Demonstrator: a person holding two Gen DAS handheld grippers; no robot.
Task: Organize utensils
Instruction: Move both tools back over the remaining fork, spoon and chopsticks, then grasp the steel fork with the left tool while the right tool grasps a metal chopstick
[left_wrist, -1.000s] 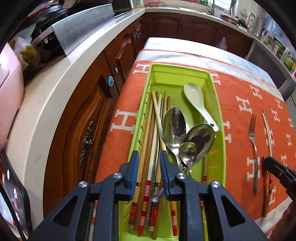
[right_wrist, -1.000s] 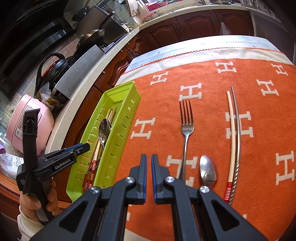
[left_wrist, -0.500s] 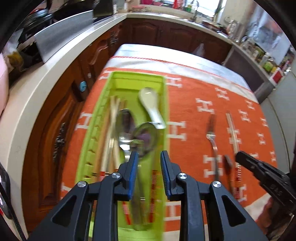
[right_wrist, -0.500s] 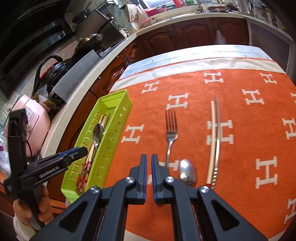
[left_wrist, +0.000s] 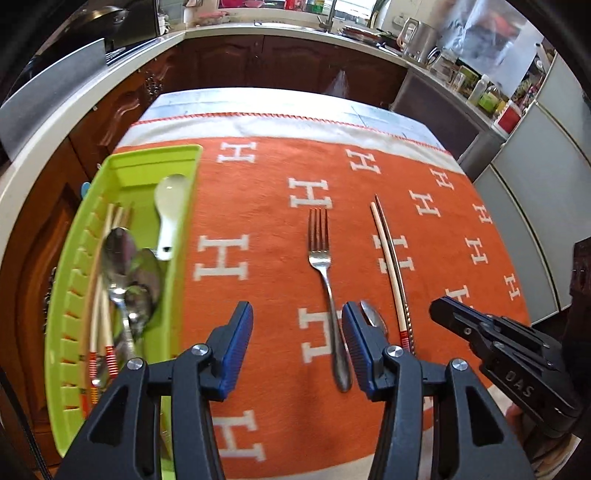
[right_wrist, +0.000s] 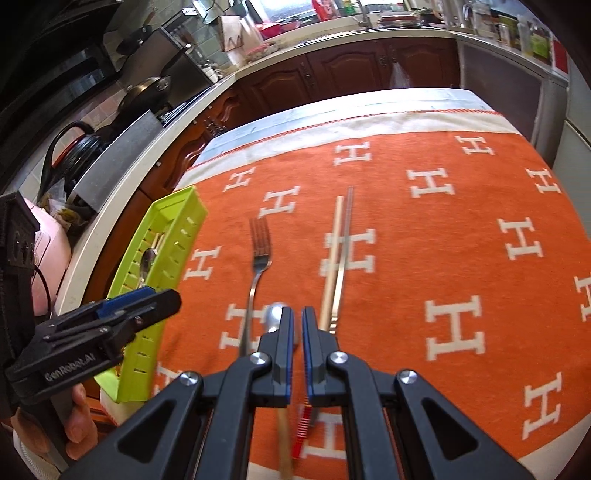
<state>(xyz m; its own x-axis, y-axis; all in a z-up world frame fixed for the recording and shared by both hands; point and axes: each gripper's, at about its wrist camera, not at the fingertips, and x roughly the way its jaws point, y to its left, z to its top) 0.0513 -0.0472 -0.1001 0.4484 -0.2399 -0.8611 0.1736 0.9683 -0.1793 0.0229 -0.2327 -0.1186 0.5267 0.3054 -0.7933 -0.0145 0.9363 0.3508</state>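
Currently my left gripper hangs with jaws wide over bare orange cloth, beside the fork handle. My right gripper, fingers nearly closed on nothing, hovers above the small spoon and chopsticks. Green tray sits at the cloth's left edge, holding spoons and chopsticks.

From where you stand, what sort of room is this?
Most likely a home kitchen. Dark wooden cabinets run under a pale countertop, a black frying pan sits on the stove, and a lime-green plastic utensil tray rests on a table covered by an orange H-patterned cloth.
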